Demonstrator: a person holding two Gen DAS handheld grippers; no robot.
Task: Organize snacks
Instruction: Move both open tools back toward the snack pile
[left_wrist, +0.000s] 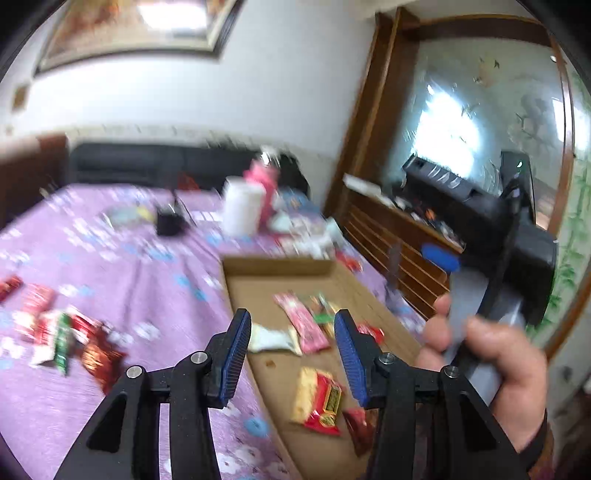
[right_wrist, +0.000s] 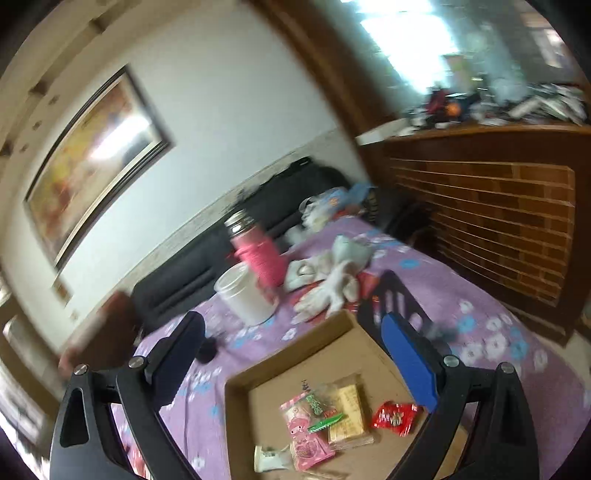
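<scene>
A flat cardboard box (left_wrist: 258, 280) lies on the purple flowered cloth. It holds several snack packets: a pink one (left_wrist: 304, 321), a white one (left_wrist: 271, 338) and a red-and-yellow one (left_wrist: 319, 400). My left gripper (left_wrist: 291, 354) is open and empty above the box's near left edge. A pile of loose red snack packets (left_wrist: 70, 339) lies on the cloth to the left. My right gripper (right_wrist: 295, 354) is open and empty, held above the box (right_wrist: 240, 384), with the pink packet (right_wrist: 304, 428) and a red packet (right_wrist: 393, 417) below it.
A white jar (left_wrist: 242, 210) and a pink bottle (left_wrist: 264, 184) stand behind the box, with crumpled white wrappers (right_wrist: 332, 280) beside them. A wooden cabinet (right_wrist: 498, 221) flanks the right side. A dark sofa (left_wrist: 147, 162) runs along the back.
</scene>
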